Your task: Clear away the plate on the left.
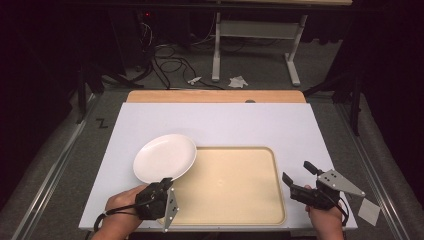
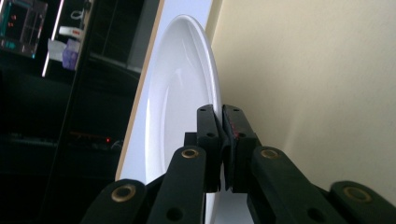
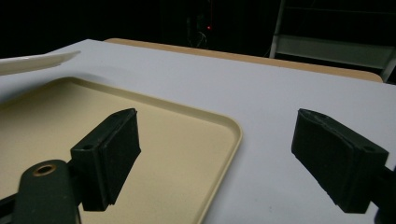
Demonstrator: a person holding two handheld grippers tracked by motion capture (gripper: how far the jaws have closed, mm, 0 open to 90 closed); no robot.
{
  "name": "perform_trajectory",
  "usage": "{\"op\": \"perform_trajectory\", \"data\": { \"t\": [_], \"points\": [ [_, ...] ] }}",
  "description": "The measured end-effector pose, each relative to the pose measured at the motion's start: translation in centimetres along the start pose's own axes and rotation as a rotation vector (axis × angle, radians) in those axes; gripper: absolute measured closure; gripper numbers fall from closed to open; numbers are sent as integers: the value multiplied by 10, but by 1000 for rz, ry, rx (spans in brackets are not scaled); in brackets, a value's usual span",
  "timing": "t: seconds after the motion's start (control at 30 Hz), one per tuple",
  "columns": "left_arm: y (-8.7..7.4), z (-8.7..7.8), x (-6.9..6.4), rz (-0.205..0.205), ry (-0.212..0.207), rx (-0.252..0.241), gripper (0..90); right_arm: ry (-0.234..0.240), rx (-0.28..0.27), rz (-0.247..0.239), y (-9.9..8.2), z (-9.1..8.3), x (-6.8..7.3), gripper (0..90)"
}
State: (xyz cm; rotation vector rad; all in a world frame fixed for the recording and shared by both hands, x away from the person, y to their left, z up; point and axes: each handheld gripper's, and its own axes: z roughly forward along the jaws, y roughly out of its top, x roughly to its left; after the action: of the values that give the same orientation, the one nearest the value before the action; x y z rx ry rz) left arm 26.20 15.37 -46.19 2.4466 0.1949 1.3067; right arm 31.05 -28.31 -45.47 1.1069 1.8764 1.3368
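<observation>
The left gripper (image 1: 166,184) is clamped on the near rim of the white plate (image 1: 164,157), which overlaps the left edge of the beige tray (image 1: 260,200) on the white worktop (image 1: 225,125). The right gripper (image 1: 296,172) hovers beside the tray's right edge, jaws wide apart.

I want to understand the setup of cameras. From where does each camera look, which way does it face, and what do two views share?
High view: sits above the person's side, looks forward and down on the white table; both hands show, with the left gripper and the right gripper.
Left gripper view: rides on the left gripper, rolled sideways, looks along its shut jaws at the white plate whose rim they clamp.
Right gripper view: rides on the right gripper, looks across the beige tray between its open jaws.
Shared: the two gripper views both show plate and tray.
</observation>
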Motion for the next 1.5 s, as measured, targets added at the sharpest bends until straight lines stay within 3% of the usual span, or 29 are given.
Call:
{"op": "perform_trajectory", "data": {
  "t": [0.1, 0.67, 1.5],
  "points": [
    [11, 3, -1, 8, -8, -32, 866, -1, 5, 3, -1, 0, 0, 162],
    [36, 10, -7, 47, -23, -85, 867, -5, 4, 5, -2, -1, -1, 162],
    [76, 20, -34, 137, -119, -172, 866, -5, 1, 5, -1, -2, -1, 162]
  ]
}}
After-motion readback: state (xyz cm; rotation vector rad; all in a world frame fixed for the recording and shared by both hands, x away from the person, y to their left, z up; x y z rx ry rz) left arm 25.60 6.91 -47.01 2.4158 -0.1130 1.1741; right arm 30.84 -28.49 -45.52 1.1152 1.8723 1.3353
